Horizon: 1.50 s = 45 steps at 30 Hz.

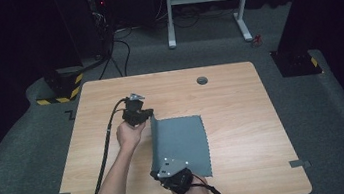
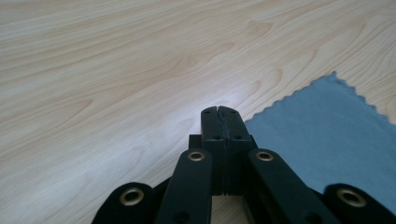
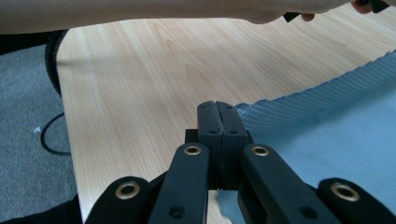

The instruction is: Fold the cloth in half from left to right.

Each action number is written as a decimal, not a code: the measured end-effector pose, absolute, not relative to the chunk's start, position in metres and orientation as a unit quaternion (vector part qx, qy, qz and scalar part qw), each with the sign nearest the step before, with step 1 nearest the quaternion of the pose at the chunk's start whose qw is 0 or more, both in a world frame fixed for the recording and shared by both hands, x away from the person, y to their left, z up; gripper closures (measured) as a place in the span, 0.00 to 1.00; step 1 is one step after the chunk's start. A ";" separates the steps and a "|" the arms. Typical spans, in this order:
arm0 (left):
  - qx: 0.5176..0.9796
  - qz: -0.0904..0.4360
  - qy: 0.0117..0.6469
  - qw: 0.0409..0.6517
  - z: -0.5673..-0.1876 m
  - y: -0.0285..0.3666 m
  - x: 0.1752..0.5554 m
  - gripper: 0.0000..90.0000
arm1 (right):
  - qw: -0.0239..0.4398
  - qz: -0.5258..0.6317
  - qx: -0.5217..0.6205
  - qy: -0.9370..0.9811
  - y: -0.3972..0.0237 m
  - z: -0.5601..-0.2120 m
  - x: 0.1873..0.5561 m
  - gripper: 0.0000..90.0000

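Grey cloth (image 1: 182,143) on wooden table (image 1: 243,118), both grippers' fingers pinching its left edge

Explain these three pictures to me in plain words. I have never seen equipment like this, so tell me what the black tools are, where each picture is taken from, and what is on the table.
A person sits at a wooden table with a hand-held clamp tool in each hand; no robot is involved. Each tool has two black jaws that pinch together.

The wide picture comes from a fixed camera above, looking down. The left gripper is at the far left corner of a grey-blue cloth, the right gripper at its near left corner.

The other two pictures come from small cameras riding on the tools, looking along their own jaws. In both, the jaws are closed. Each appears to pinch the cloth's left edge, which is lifted off the table, though the pinch itself is hard to see. The rest of the cloth lies flat.
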<state>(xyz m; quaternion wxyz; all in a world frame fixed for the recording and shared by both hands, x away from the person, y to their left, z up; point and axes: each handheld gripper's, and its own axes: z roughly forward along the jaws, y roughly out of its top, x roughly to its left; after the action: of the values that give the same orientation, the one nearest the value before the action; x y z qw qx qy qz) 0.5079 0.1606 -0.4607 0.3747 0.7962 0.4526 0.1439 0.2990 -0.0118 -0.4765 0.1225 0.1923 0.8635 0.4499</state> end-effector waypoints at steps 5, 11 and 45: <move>0.800 0.137 0.442 0.383 -0.461 0.137 0.513 1.00 | 0.130 0.453 0.219 0.854 -0.038 -0.483 0.297 1.00; 0.804 0.132 0.437 0.382 -0.467 0.121 0.515 1.00 | 0.135 0.448 0.243 0.850 -0.060 -0.492 0.295 1.00; 0.829 0.118 0.403 0.369 -0.488 0.032 0.527 1.00 | 0.159 0.423 0.342 0.824 -0.150 -0.516 0.286 1.00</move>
<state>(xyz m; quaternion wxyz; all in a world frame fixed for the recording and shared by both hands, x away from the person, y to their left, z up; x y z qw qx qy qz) 0.5273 0.0324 -0.4882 0.3692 0.8290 0.4032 0.1177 0.2858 -0.1496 -0.5164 0.1587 0.3422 0.8238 0.4232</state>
